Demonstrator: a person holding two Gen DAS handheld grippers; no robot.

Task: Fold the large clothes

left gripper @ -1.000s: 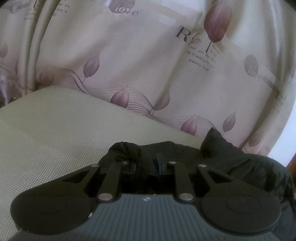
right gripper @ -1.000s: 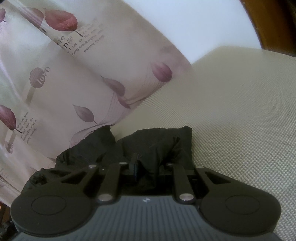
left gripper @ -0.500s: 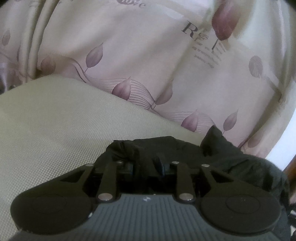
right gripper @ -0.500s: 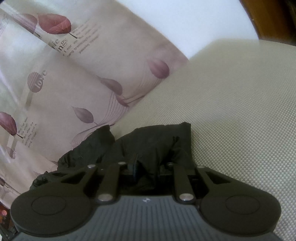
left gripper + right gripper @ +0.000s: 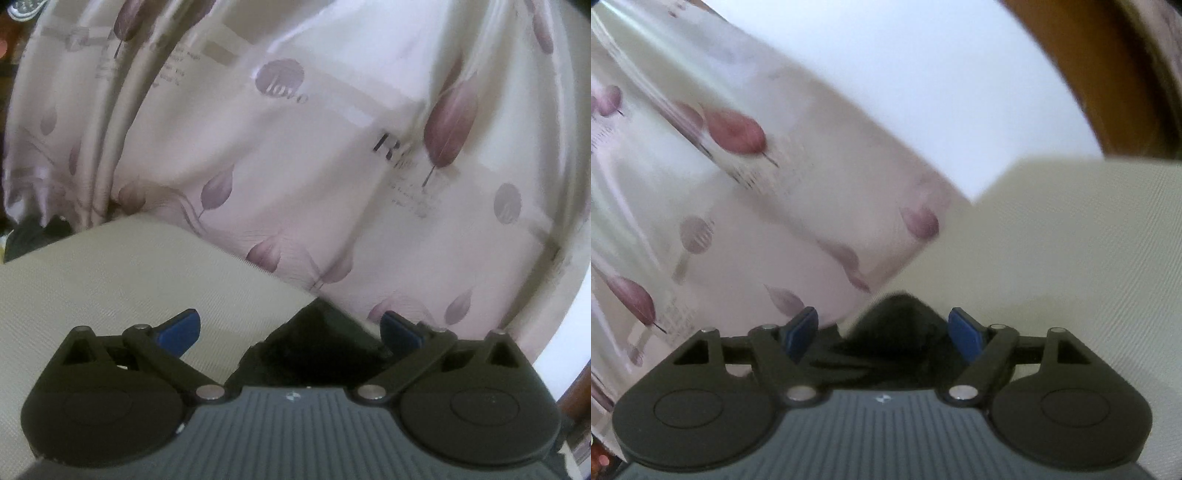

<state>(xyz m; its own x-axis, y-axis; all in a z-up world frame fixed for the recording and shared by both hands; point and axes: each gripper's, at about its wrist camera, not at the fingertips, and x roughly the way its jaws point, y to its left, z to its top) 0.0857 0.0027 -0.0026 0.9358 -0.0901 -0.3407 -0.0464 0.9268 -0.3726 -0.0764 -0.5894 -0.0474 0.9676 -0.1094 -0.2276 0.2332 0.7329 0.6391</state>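
A black garment lies on the beige woven surface, bunched near the far edge by the curtain. My left gripper is open, its blue pads spread wide, with the garment between and just below them. In the right wrist view the same black garment shows as a dark peak between the blue pads of my right gripper, which is open too. Neither gripper holds the cloth. Most of the garment is hidden under the gripper bodies.
A pale curtain with purple leaf prints hangs behind the surface's far edge. A white wall and brown wooden frame are at the right. The beige surface stretches right.
Both grippers have opened and let go of the black garment, then pulled back and tilted up. Less of the cloth shows now.
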